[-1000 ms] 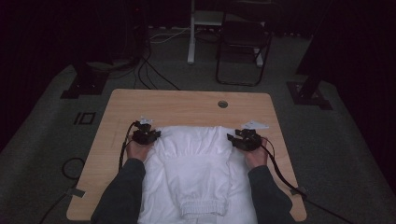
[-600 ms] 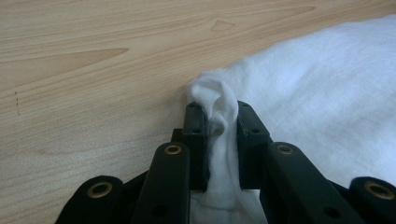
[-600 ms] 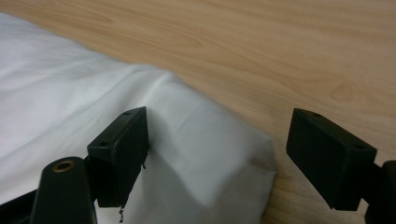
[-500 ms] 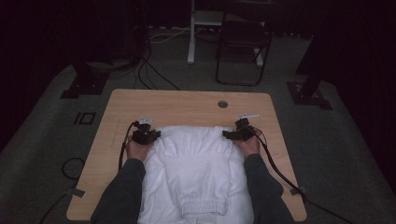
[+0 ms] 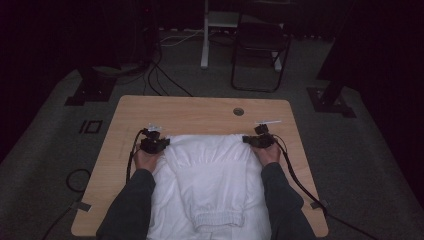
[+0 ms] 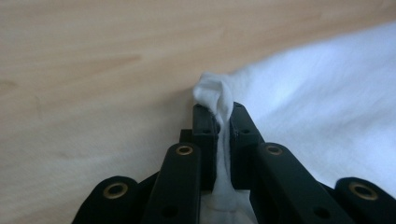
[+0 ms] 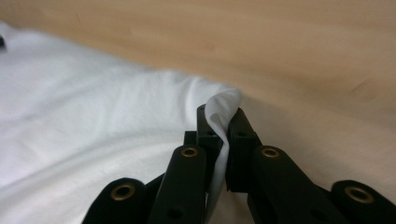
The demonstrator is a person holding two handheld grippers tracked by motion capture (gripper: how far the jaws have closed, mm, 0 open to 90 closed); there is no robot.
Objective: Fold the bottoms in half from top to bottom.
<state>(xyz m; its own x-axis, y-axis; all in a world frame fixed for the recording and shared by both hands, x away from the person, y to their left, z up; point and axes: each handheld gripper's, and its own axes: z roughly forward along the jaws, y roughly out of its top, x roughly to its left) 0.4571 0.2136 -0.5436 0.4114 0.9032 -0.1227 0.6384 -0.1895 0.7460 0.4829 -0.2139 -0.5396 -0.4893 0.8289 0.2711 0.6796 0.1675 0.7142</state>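
A white garment (image 5: 210,170) lies spread on the wooden table (image 5: 200,110), its ribbed hem toward the person. My left gripper (image 5: 162,142) is at the garment's far left corner. In the left gripper view a fold of the white cloth (image 6: 212,93) is pinched between the jaws of the left gripper (image 6: 219,116), which have just closed further. My right gripper (image 5: 247,140) is at the far right corner. Its jaws have just been closing, and the right gripper (image 7: 219,121) now clamps a fold of the cloth (image 7: 224,105).
A round cable hole (image 5: 238,111) sits in the table beyond the garment, with bare wood around it. Black cables trail from both grippers over the table sides. A dark chair (image 5: 260,40) and floor cables (image 5: 160,75) lie behind the table.
The right gripper has moved inward and away from the person to the garment's far right corner and now grips it. The left hand has stayed put.
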